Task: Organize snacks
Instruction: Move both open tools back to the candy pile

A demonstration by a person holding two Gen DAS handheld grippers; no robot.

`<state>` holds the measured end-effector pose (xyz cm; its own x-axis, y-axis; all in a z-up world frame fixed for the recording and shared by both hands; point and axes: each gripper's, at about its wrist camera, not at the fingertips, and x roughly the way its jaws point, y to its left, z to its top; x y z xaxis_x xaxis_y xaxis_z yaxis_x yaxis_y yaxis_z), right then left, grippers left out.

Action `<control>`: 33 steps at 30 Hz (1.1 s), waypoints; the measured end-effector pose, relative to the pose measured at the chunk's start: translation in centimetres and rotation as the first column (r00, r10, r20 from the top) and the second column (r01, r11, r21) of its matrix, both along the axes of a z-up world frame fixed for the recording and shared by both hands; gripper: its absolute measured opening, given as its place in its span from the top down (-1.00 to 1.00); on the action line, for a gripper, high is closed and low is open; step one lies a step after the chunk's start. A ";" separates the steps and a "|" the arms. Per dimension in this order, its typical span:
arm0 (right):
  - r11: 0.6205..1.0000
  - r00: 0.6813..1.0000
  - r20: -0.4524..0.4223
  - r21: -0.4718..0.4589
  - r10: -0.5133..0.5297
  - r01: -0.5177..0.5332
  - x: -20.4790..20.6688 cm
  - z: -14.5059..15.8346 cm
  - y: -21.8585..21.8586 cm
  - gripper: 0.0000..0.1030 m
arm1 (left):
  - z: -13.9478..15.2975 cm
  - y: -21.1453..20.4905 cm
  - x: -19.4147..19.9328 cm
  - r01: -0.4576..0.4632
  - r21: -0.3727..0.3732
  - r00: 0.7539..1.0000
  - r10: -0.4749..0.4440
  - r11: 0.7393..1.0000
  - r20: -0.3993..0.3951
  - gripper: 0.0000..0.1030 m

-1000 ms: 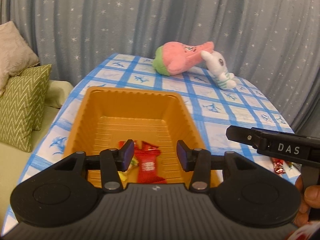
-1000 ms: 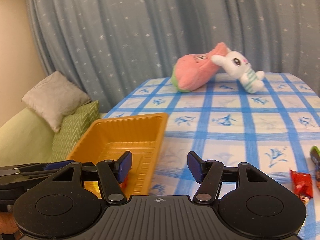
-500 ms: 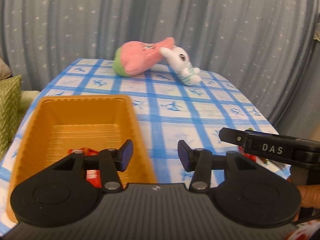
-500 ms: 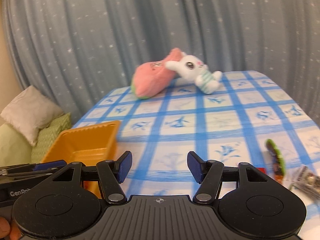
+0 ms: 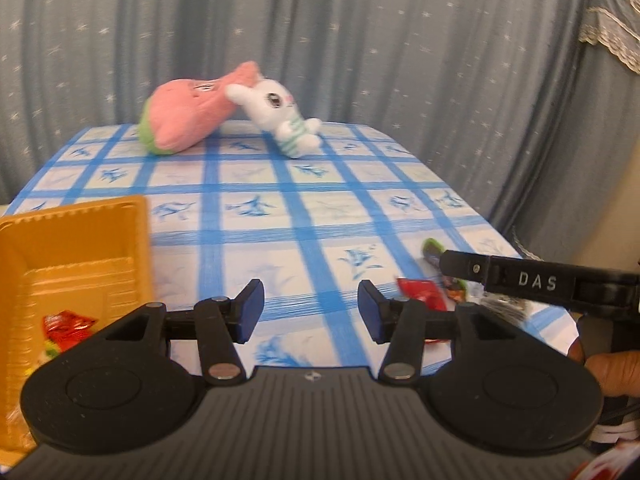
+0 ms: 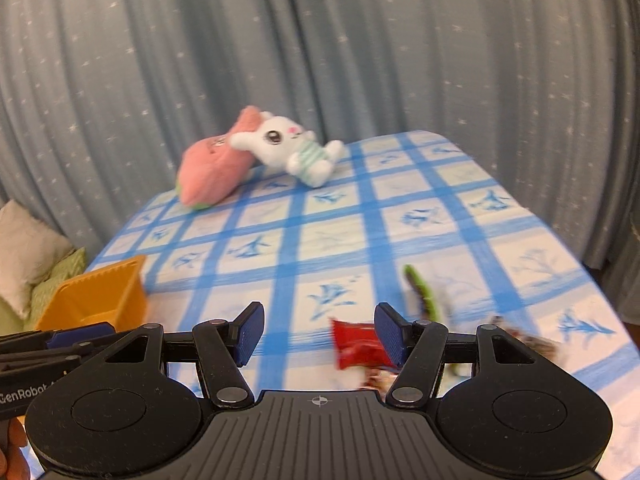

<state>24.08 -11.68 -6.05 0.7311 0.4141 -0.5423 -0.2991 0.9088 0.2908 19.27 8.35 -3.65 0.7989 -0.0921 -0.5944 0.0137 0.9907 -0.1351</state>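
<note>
A grey-blue curtain [image 5: 360, 40] dotted with small white stars hangs across the whole background. In front of it stands the desk [image 5: 256, 236], covered by a white cloth with a blue check and blue leaf prints. At the far edge of the desk a pink plush toy [image 5: 188, 116] with a green end lies on its side, and a white plush rabbit [image 5: 280, 116] in a striped top leans against it. At the left of the right wrist view, off the desk, a cream cushion [image 6: 24, 248] rests above a green patterned one.

An orange plastic tray [image 5: 76, 236] sits at the near left of the desk; a red snack wrapper [image 5: 66, 326] lies on its floor with something yellow-green just below it. The loose snacks are gathered at the near right of the desk, well apart from the tray: a red packet [image 6: 356, 344], a green-edged packet [image 6: 420, 292] beyond it, and some blurred dark wrappers further right.

The left hand-held gripper [image 5: 310, 310] hovers over bare cloth between the tray and the snacks; its jaws stand partly apart, have just been opening, and hold nothing. The right hand-held gripper [image 6: 320, 332] is above the desk near the red packet, which shows just beside and behind its right finger [image 6: 390, 334]; its jaws are about half open with nothing between the pads. A person's fingers [image 5: 612, 372] grip its handle at the right edge of the left wrist view.
</note>
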 end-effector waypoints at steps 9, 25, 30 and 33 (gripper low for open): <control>0.999 0.999 -0.045 -0.040 -0.015 0.013 1.5 1.6 -4.8 -0.19 | -1.1 -4.0 1.8 0.090 0.018 0.996 -0.090 0.996 -0.001 -0.02; 0.965 0.996 -0.025 -0.248 0.083 -0.086 1.9 -5.2 -12.3 -0.19 | -5.0 -8.9 3.3 0.251 0.022 0.965 -0.249 0.968 -0.076 -0.07; 0.951 0.988 -0.026 -0.268 0.150 -0.151 3.0 -7.0 -12.7 -0.19 | -6.0 -10.0 3.9 0.282 0.025 0.956 -0.279 0.959 -0.089 -0.07; 0.936 0.977 -0.023 -0.285 0.211 -0.209 3.7 -7.6 -12.5 -0.19 | -6.5 -10.4 4.2 0.296 0.030 0.951 -0.292 0.955 -0.099 -0.07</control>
